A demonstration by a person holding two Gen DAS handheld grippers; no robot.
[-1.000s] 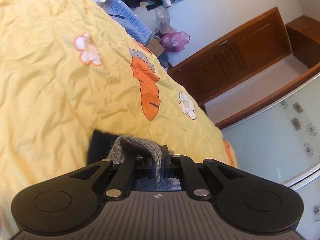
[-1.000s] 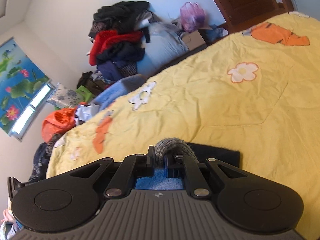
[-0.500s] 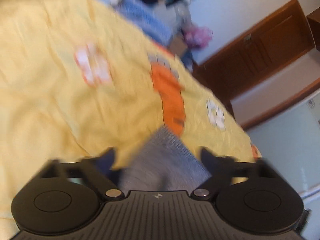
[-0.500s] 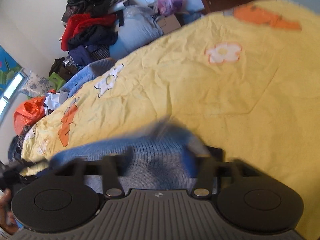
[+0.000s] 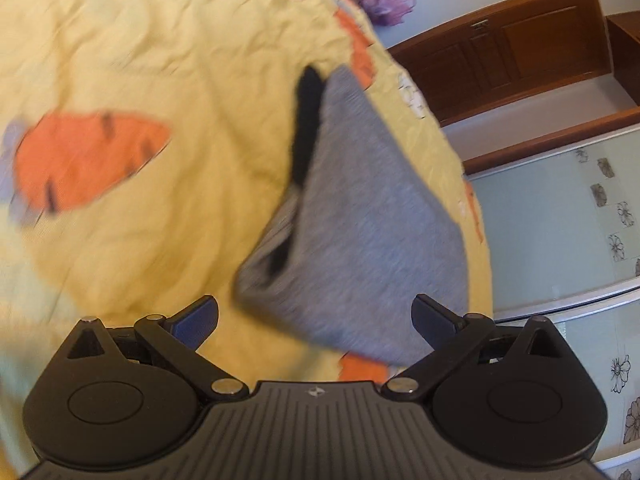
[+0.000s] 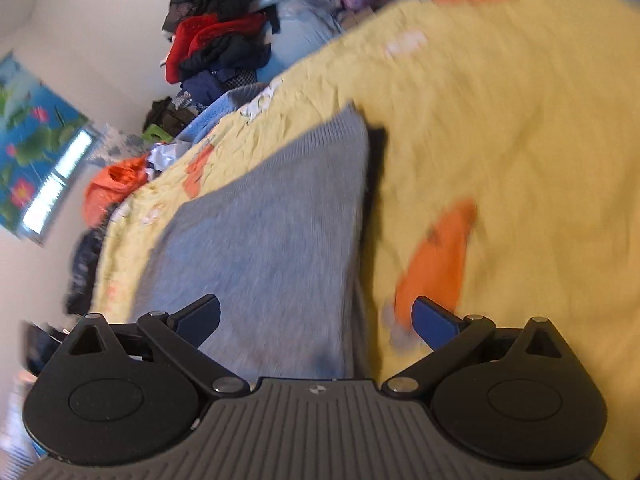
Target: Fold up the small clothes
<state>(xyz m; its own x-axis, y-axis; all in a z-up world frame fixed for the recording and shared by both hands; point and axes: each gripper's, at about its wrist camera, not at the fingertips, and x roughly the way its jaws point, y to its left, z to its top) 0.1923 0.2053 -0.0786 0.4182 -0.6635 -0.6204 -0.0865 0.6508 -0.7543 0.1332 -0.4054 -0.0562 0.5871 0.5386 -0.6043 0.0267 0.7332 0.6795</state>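
both grippers, left [image 5: 316, 320] and right [image 6: 316, 320], gape empty, right jaws closing, over the grey garment [image 5: 360, 216] near the bedspread [image 5: 140, 60] edge.

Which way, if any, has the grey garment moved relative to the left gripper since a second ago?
Yes. The grey garment was pinched in the left gripper; now it lies released on the yellow quilt, ahead of the open fingers.

Right tool [image 6: 316, 316] over bed, jaws wide apart and closing, nothing pinched; grey knitted garment [image 6: 272, 232] lies flat on yellow bedspread with orange carrot print [image 6: 500, 128], black cloth edge [image 6: 378, 152] showing at its right side; heap of dark and red clothes [image 6: 220, 36] by far wall
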